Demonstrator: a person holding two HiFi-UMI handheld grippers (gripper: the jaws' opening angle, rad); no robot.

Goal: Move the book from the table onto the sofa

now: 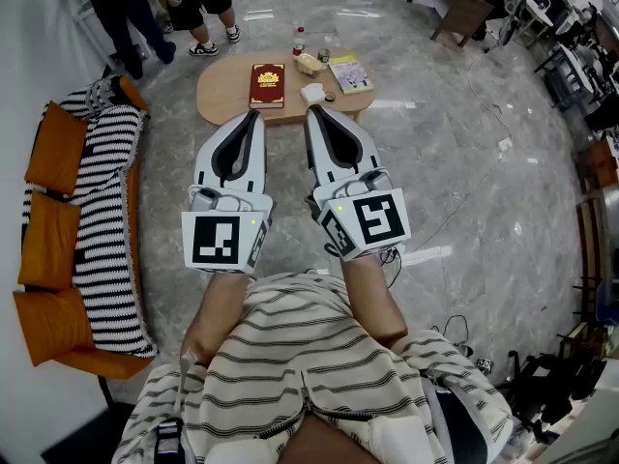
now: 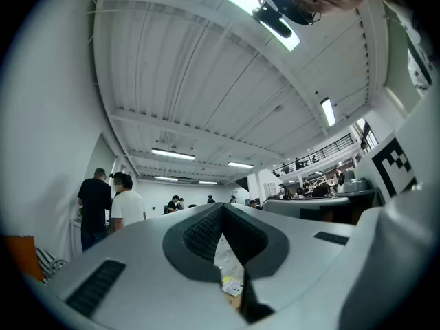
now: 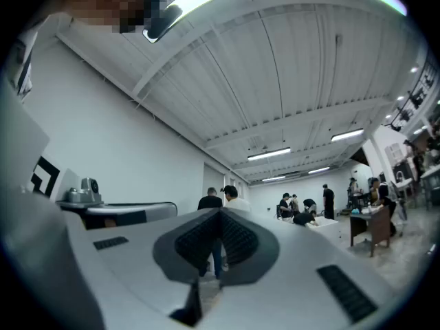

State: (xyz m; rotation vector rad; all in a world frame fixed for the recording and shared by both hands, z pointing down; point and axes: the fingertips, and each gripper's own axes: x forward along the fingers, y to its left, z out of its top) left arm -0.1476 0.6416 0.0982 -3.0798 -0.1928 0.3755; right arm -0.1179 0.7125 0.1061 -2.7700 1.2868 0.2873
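Head view: both grippers are up in front of the striped shirt (image 1: 319, 375), side by side and apart, noses aimed at the table (image 1: 222, 90). Left gripper (image 1: 257, 114) has its jaws together, nothing in them. Right gripper (image 1: 311, 111) is the same, closed and empty. The book (image 1: 267, 85), red w/ gold print, lies flat on the oval wooden table just past the two tips, untouched. Also on the table: a bottle (image 1: 299, 40) at the far edge, a green booklet (image 1: 350, 73) to the right and a small white box (image 1: 312, 93) near the right gripper's tip. The sofa (image 1: 73, 361) sits well off to the left w/ orange cushions (image 1: 46, 240) and a striped throw (image 1: 102, 211), no book on it. Two people (image 1: 198, 3) stand beyond the table.

Left gripper view: cam tilts up, so it's mostly white ceiling and strip lights (image 2: 172, 155). The ribbed pads (image 2: 203, 232) meet at the tip w/ nothing between. Through the slot below them a sliver of tabletop shows, too small to make out. The right gripper's marker cube (image 2: 395, 163) pokes in at the right edge.

Right gripper view: also angled up. Pads pressed shut, no object in there. The left gripper's body lies along the left side, and a desk (image 3: 364, 218) stands far right.
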